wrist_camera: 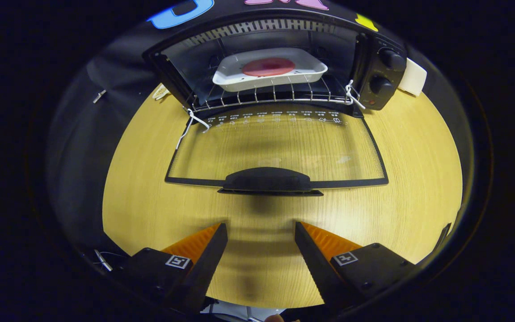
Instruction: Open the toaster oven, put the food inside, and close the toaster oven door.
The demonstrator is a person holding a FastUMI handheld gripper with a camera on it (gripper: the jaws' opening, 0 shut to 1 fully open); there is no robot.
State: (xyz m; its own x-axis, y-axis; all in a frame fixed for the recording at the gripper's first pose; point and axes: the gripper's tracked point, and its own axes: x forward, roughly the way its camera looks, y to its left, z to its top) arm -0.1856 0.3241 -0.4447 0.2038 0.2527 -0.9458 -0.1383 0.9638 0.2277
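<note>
One view, from the gripper. Landmark: the toaster oven (275, 62), standing at the far side of the wooden surface (418, 179). Its glass door (275, 147) is folded fully down toward the gripper and lies flat just above the surface, with the door handle (268, 181) at the near edge. Inside the oven, a white tray (311, 71) carrying the red food (268, 66) sits on the wire rack (266, 96), which is drawn partly forward; white cords at both rack corners appear to link rack and door, which would explain that position. Two control knobs (387, 71) occupy the oven's right panel.

Gripper (261, 232): jaws spread wide, holding nothing, hovering over bare surface short of the handle and roughly centred on it. Judgement: loading looks complete; only closing remains. The open, centred stance suits taking or lifting the handle to swing the door up.
</note>
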